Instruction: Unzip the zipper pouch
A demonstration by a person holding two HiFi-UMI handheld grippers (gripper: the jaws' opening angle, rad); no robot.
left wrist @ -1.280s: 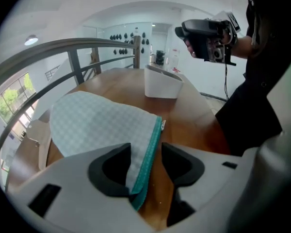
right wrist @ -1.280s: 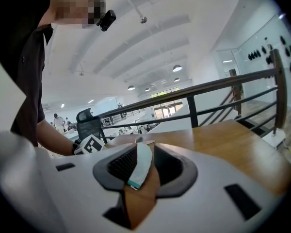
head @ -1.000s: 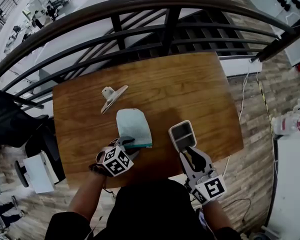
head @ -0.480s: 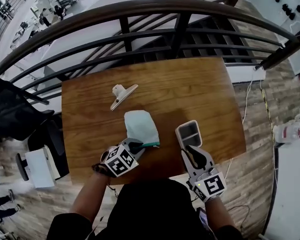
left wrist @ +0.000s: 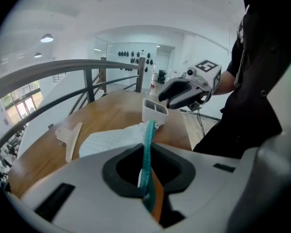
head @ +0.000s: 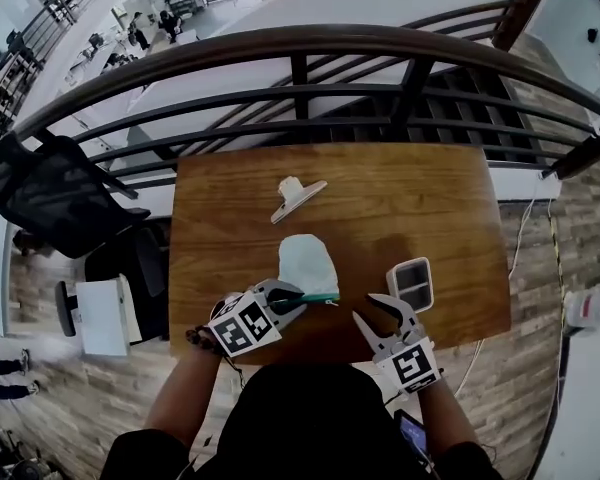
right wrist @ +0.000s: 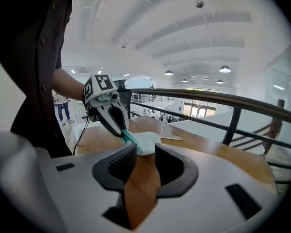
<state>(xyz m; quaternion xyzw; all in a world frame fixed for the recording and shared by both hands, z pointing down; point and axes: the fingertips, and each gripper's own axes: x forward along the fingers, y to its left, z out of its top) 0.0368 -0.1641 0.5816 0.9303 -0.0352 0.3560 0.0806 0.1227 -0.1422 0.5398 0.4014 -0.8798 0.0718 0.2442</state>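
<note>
The left gripper has just been closing its jaws and now pinches the teal zipper edge of the pale zipper pouch; the pouch sits on the worktop, toward its near edge; a white clip lies beyond the pouch, apart from it; the right gripper points at the pouch, its jaws partly open and just widening, with nothing between them; a small grey two-compartment box stands just beside it.

No words, numbers or brand names are showing legibly anywhere. At bottom centre of the head view, the left gripper and right gripper are carrying only black-and-white square pattern markers, no letters.
</note>
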